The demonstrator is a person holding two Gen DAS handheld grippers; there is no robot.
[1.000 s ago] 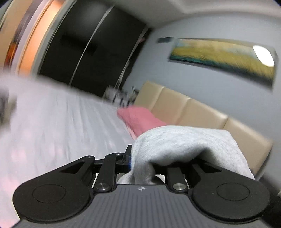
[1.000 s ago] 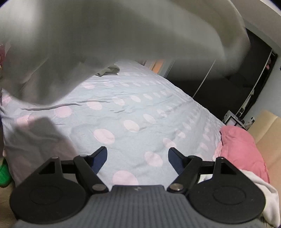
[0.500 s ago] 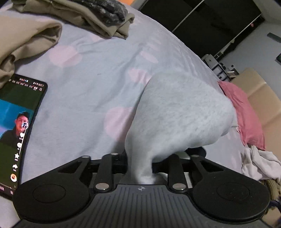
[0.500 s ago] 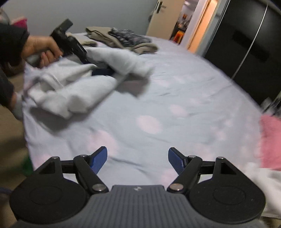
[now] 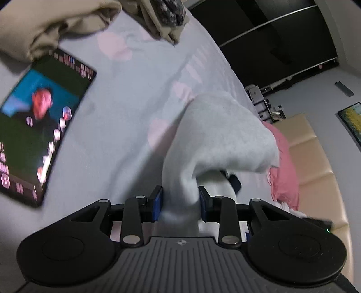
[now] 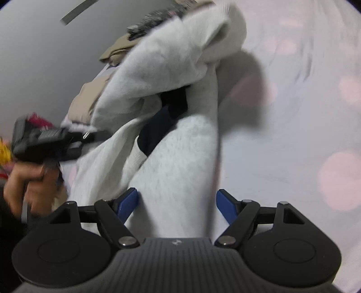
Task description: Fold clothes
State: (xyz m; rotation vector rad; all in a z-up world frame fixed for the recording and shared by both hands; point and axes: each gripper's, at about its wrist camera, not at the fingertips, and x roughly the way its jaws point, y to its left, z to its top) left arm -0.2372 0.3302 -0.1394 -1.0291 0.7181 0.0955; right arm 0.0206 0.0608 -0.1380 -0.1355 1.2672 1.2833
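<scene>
A light grey sweatshirt (image 5: 225, 139) stands bunched up over the bed. My left gripper (image 5: 180, 202) has its blue pads against a fold of it, and its jaws are opening. In the right wrist view the same sweatshirt (image 6: 180, 157) shows a dark blue patch (image 6: 158, 128) and runs down between my right gripper's (image 6: 177, 202) wide open jaws, whose pads do not press it. At the left of that view a person's hand (image 6: 20, 184) holds the left gripper (image 6: 90, 135), its tips buried in the cloth.
The bed has a pale blue sheet (image 5: 126, 108) with pink dots. A lit phone (image 5: 40, 126) lies at the left. Beige clothes (image 5: 56, 24) and a dark patterned garment (image 5: 167, 11) lie beyond. A pink pillow (image 5: 284, 166) and a beige headboard (image 5: 315, 162) are at the right.
My left gripper came down with the sweatshirt from facing the wall to just over the bed by the phone. My right gripper swung left until the sweatshirt lay between its jaws.
</scene>
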